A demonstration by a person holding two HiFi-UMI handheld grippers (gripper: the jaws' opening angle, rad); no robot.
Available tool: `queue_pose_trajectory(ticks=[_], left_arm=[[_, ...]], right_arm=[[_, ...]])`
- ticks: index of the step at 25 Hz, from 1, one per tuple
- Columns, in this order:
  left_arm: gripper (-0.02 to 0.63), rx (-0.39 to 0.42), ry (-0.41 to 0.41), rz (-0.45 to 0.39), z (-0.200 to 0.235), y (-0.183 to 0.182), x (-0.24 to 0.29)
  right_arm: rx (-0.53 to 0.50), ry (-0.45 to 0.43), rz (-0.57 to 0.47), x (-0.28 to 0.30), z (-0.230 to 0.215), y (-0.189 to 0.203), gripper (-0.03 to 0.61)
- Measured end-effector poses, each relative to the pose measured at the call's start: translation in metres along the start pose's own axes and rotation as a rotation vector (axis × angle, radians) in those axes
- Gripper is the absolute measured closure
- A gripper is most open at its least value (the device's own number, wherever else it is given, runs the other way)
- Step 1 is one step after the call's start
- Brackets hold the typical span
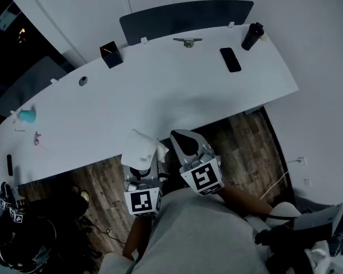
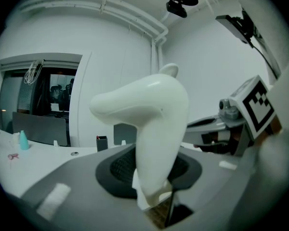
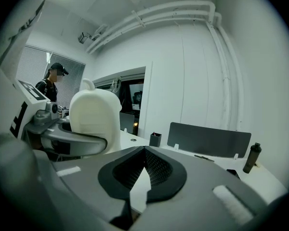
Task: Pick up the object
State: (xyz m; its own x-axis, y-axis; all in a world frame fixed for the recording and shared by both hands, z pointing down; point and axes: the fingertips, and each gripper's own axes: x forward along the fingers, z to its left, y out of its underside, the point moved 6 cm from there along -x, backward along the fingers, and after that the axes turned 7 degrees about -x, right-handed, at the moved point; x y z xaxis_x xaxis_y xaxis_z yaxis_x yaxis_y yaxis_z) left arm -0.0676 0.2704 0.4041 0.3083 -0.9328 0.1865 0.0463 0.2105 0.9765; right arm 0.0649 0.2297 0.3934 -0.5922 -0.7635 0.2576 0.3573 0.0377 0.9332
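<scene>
- Your left gripper [image 1: 142,165] sits close in front of your torso and points forward, slightly below level.
- Its jaws stand partly apart, clamped on the lower end of a white object [image 2: 154,109], which rises upright between them.
- Your right gripper [image 1: 182,143] lies just beside the left one, roughly parallel to it.
- Its jaws are pressed fully together, with nothing between them.
- Your left forearm [image 1: 138,233] and right forearm [image 1: 243,200] are tucked in near your body.

Office: long white desk [image 1: 160,96], divider screen [image 1: 183,17]
</scene>
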Motion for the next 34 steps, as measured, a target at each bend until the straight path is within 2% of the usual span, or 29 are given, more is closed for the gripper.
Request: queue_pose_trajectory(ticks=[6, 16, 23, 34], left_arm=[[0.483, -0.029, 0.008, -0.01, 0.005, 0.005, 0.001], [0.483, -0.027, 0.03, -0.013, 0.002, 0.0, 0.012], [0.483, -0.012, 0.03, -0.016, -0.003, -0.003, 0.014], [0.482, -0.028, 0.021, -0.023, -0.01, -0.001, 0.017]], right_arm=[[-0.002, -0.02, 0.014, -0.003, 0.005, 0.002, 0.577], [-0.034, 0.005, -0.011, -0.002, 0.001, -0.006, 0.577], [-0.03, -0.004, -0.004, -0.004, -0.001, -0.004, 0.578], [-0.085, -0.019, -0.006, -0.007, -0.007, -0.006, 0.577]])
